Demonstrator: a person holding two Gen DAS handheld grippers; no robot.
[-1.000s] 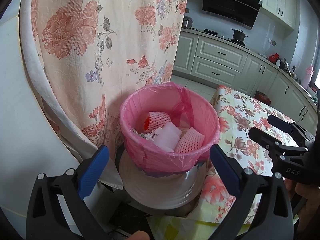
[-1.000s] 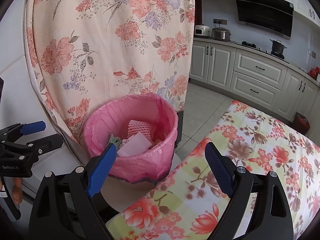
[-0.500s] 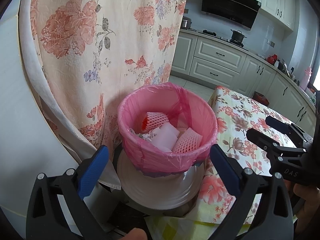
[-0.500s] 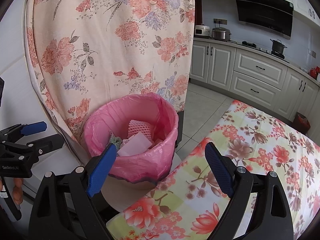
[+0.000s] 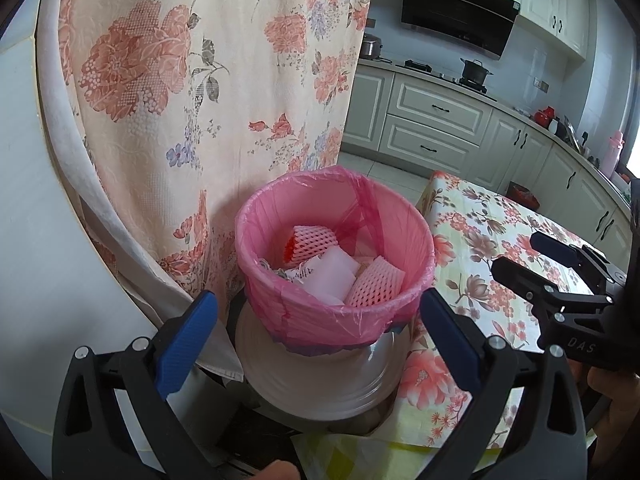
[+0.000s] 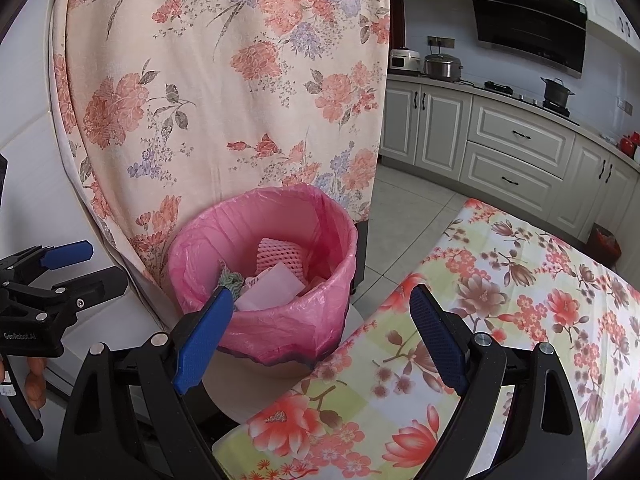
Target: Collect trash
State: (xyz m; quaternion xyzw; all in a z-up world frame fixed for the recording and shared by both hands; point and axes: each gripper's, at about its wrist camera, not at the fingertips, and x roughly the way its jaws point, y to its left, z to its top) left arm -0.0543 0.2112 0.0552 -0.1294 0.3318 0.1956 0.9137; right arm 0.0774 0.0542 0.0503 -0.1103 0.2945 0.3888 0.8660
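Both sets of tongs stand wide apart and hold nothing: the left tongs (image 5: 318, 336) frame the pink-lined trash bin (image 5: 334, 276), while the right tongs (image 6: 320, 336) straddle the bin's near side and the corner of the flower-patterned tabletop (image 6: 520, 304). The bin sits on a pale round base (image 5: 320, 380) just beside the tabletop, in front of a hanging floral cloth (image 5: 208, 92). Inside lie pink foam nets (image 5: 374, 282), a white foam sheet (image 5: 330, 276) and other scraps. Collection looks far along, perhaps finished, since no loose trash shows on the visible tabletop; the next move would call for finding any leftover item, or closing on the liner's rim to lift it. The left wrist view looks down into the bin and shows two nets; the right wrist view shows only one net, plus a greenish knotted scrap (image 6: 232, 280) and a rice cooker (image 6: 442, 66) on the kitchen counter beyond.
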